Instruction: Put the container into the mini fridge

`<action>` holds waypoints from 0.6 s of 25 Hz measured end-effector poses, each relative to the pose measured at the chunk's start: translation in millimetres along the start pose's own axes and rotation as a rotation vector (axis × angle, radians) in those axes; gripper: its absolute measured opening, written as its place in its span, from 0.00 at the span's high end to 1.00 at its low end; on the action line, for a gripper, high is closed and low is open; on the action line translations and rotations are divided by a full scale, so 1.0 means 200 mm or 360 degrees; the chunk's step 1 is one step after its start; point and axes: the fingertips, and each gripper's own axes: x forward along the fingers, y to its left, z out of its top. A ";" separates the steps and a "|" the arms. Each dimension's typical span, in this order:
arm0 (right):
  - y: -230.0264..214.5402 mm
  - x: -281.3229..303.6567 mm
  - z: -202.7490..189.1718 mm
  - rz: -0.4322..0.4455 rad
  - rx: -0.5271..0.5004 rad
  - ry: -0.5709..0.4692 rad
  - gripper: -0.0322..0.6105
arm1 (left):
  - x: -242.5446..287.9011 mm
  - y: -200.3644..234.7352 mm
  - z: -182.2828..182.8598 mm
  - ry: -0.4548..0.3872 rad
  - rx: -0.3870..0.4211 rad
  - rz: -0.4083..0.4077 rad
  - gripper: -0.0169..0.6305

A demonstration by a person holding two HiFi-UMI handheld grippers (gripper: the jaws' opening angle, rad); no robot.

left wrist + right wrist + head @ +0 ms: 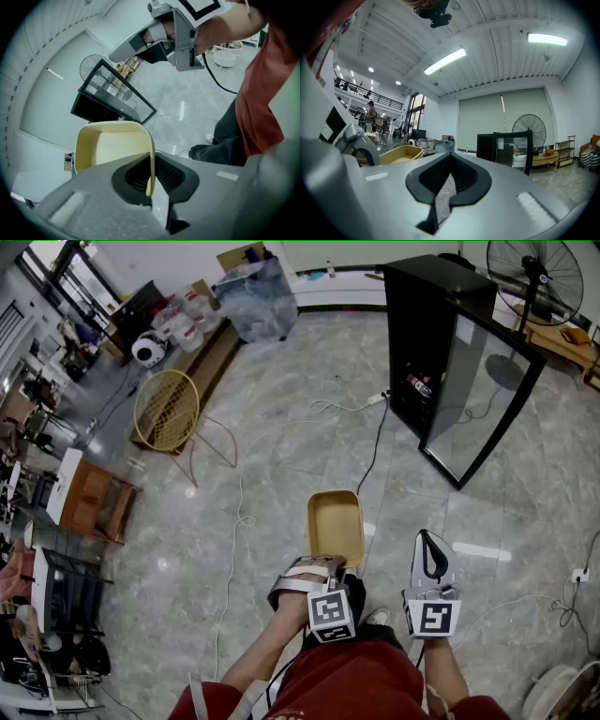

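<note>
Floor (281, 427): pale marble tile. It fills most of the head view, with loose cables trailing across it.
Mini fridge (420, 324): a black cabinet standing in the upper right of the head view. A few drinks show on a shelf inside.
Fridge door (487, 395): a glass panel in a black frame, swung wide open toward the right of the frame. The opening is unobstructed.
Container (335, 521): an empty yellow rectangular tub at lower centre of the head view. It is carried off the floor in front of the person and sits well apart from the mini fridge.
Left gripper (330, 570): pitched steeply downward. In the left gripper view its pads are pressed together on the near wall of the container, one pad inside the tub and one outside.
Right gripper (428, 542): at lower right of the head view, just beside the container but not touching it. It is held level, its pads are closed against each other, and nothing is between them.
Step in hand: judged to be transport. The container is gripped and lifted, and has not yet been brought to the fridge.
Next move: carry the container toward the upper right of the frame, up to the open cabinet. Level the tub so it clears the door frame, pick a free shelf, and slide it in open side up. A one-wall pinch may let the tub swing, so a slow approach is advisable.
</note>
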 end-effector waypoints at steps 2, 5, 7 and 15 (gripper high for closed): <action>-0.02 0.01 -0.02 -0.0006 -0.0003 0.0012 0.95 | 0.02 0.01 0.01 -0.0005 -0.0003 0.0000 0.94; -0.05 0.05 -0.04 -0.0009 -0.0011 0.0030 0.95 | 0.07 0.06 0.03 -0.0014 -0.0007 0.0005 0.94; -0.08 0.10 -0.05 -0.0006 -0.0021 0.0033 0.95 | 0.11 0.10 0.03 -0.0022 -0.0012 0.0002 0.94; -0.13 0.43 -0.03 0.0036 0.0015 0.0021 0.95 | 0.29 0.39 0.00 -0.0058 -0.0049 0.0002 0.94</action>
